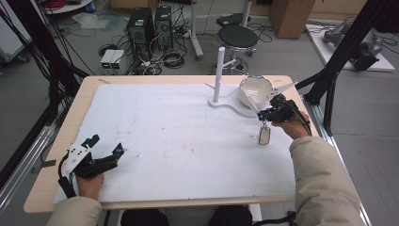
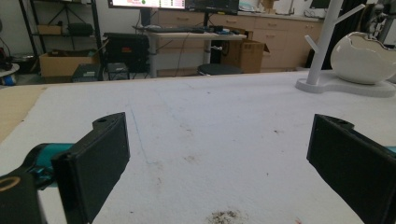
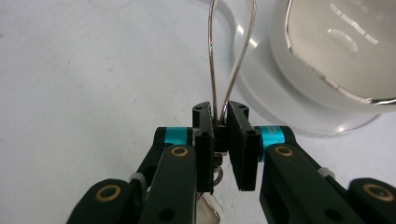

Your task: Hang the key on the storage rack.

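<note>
My right gripper (image 1: 261, 114) (image 3: 220, 121) hovers at the table's far right, just in front of a white bowl (image 1: 255, 89) (image 3: 327, 56). Its jaws are shut on a thin silver wire loop (image 3: 211, 60) that rises toward the bowl. Below the jaws hangs a pale oblong tag (image 1: 264, 136) (image 3: 208, 211), over the white mat (image 1: 179, 141). The bowl sits on the base of a white peg stand (image 1: 219, 70) (image 2: 322, 42). My left gripper (image 1: 105, 145) (image 2: 219, 163) rests near the front left of the mat, open, jaws wide apart with nothing between them.
The bowl (image 2: 362, 58) and stand occupy the far right corner. The mat covers most of a wooden table (image 1: 70, 122). Beyond the far edge are a black stool (image 1: 237, 36), computer towers (image 1: 141, 28) and floor cables. Black frame bars (image 1: 339, 52) stand at the right.
</note>
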Motion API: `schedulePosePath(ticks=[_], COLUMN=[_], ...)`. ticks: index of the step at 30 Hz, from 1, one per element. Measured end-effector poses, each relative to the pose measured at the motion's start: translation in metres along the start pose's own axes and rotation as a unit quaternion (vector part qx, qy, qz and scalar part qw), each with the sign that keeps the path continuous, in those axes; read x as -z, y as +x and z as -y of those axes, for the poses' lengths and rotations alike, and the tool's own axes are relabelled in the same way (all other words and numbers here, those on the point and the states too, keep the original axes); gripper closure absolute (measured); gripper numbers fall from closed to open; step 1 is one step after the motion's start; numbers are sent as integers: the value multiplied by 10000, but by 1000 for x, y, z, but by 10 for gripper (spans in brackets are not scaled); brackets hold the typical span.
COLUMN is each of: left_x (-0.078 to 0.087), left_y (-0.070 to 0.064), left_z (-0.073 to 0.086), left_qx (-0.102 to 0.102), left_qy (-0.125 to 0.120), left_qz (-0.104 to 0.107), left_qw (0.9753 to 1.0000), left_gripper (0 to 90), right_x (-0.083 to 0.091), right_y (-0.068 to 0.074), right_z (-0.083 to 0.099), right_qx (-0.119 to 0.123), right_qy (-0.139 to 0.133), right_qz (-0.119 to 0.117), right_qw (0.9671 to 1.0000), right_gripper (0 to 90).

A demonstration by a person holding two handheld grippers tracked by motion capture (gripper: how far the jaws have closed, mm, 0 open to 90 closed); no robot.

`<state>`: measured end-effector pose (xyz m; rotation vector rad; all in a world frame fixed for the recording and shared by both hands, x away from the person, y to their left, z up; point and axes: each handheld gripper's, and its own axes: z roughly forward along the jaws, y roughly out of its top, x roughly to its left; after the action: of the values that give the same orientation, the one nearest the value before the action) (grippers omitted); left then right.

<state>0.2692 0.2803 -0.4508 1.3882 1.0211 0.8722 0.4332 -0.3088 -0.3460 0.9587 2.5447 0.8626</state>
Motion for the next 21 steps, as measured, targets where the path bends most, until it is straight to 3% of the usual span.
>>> schedulePosePath(ticks=[2, 5, 7, 8, 10, 21], left_x=[0, 0, 0, 0, 0, 0], left_y=[0, 0, 0, 0, 0, 1], left_z=[0, 0, 0, 0, 0, 0], left_qx=[9, 29, 29, 32, 35, 49], left_qy=[-6, -37, -37, -37, -41, -44], left_qz=[-2, -7, -7, -7, -4, 10], left_qw=[10000, 10000, 10000, 10000, 10000, 10000], left_gripper=[63, 63, 63, 63, 63, 63], right_x=[1, 5, 6, 6, 4, -4], right_y=[1, 8, 10, 10, 15, 32], right_z=[-2, -12, -17, -17, -25, -54], right_qx=[9, 18, -72, -72, -163, -105], right_qy=[-82, -448, -724, -724, -982, -1541], right_qz=[34, 238, 215, 215, 286, 372], right_qw=[10000, 9987, 9971, 9971, 9946, 9873], right_gripper=[818, 818, 818, 818, 818, 818])
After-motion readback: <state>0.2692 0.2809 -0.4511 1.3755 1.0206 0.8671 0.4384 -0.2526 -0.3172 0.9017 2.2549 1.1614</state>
